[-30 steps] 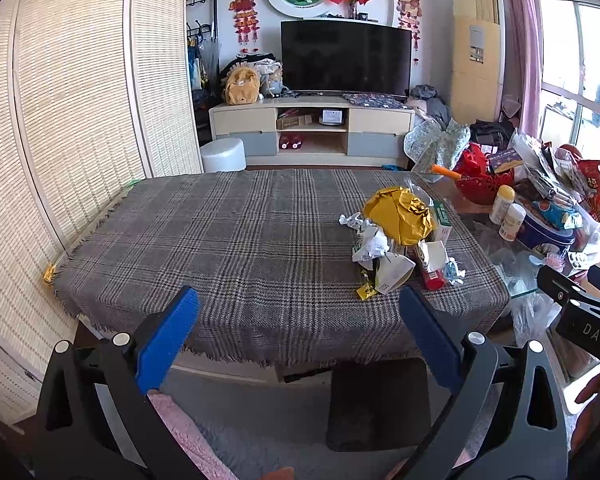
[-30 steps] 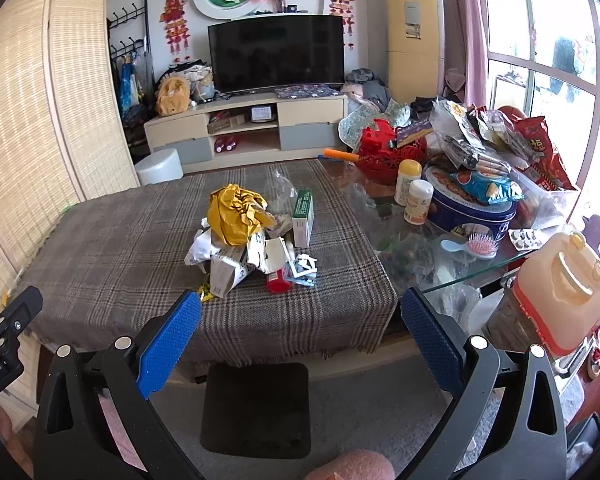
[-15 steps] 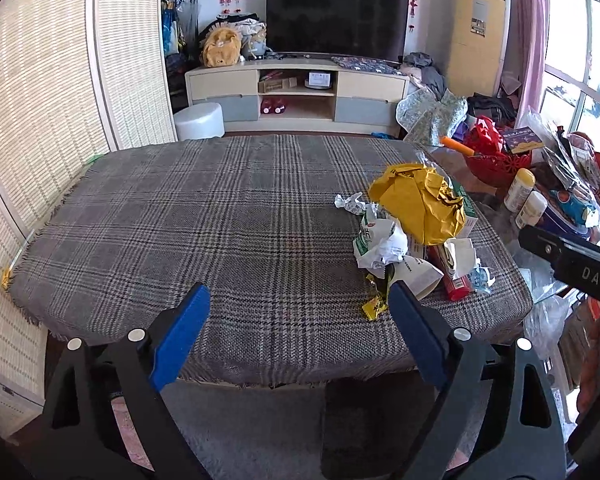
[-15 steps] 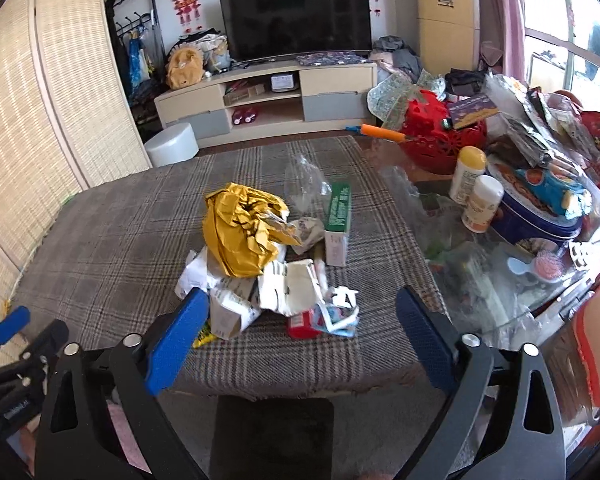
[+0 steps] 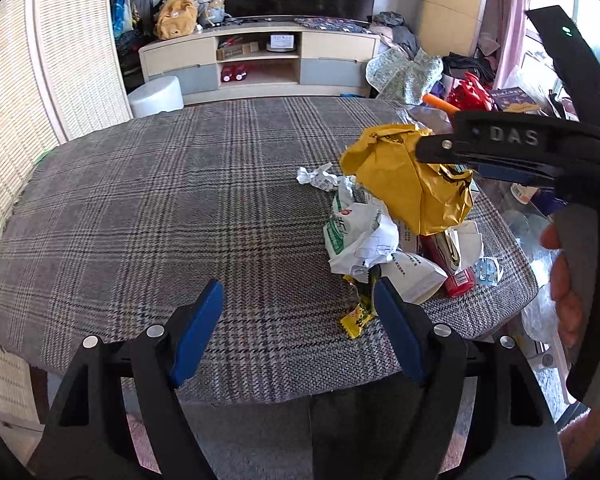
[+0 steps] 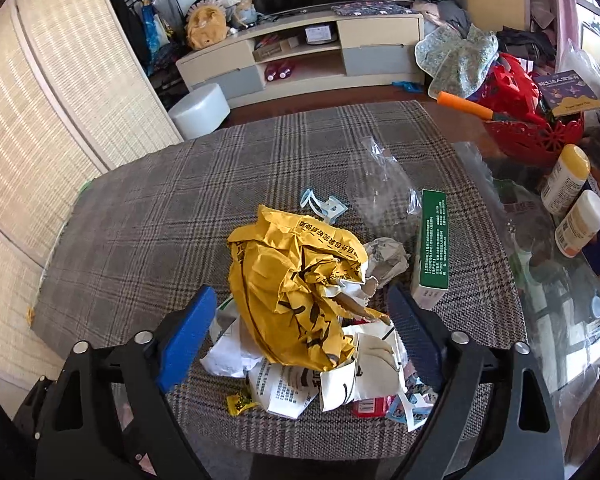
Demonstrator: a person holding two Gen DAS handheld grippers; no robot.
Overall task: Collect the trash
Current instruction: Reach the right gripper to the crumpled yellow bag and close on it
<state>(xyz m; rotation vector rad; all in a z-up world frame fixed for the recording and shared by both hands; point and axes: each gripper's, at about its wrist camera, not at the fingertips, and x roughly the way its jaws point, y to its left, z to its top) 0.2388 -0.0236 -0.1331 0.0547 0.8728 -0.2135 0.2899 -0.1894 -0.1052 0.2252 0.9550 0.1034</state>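
A heap of trash lies on the plaid tablecloth (image 5: 160, 200): a crumpled yellow bag (image 6: 292, 288), white paper wrappers (image 5: 360, 236), a green box (image 6: 432, 240), a clear plastic bag (image 6: 384, 184) and a red packet (image 5: 458, 280). My right gripper (image 6: 300, 294) hovers over the heap. Its jaws are opening, with the yellow bag between the fingers but not pressed. My left gripper (image 5: 298, 292) is over bare cloth left of the heap. Its jaws are closing on nothing. A small yellow wrapper (image 5: 356, 318) lies by its right finger.
Right of the cloth is a glass tabletop with two white bottles (image 6: 566, 184), a red basket (image 6: 536, 132) and other clutter. Behind the table stand a white stool (image 5: 156, 96) and a TV cabinet (image 5: 260, 60). A woven screen (image 5: 60, 60) lines the left side.
Both grippers have come forward and down toward the table, so the heap looks larger. The right one now sits over the yellow bag. The left jaws have narrowed.
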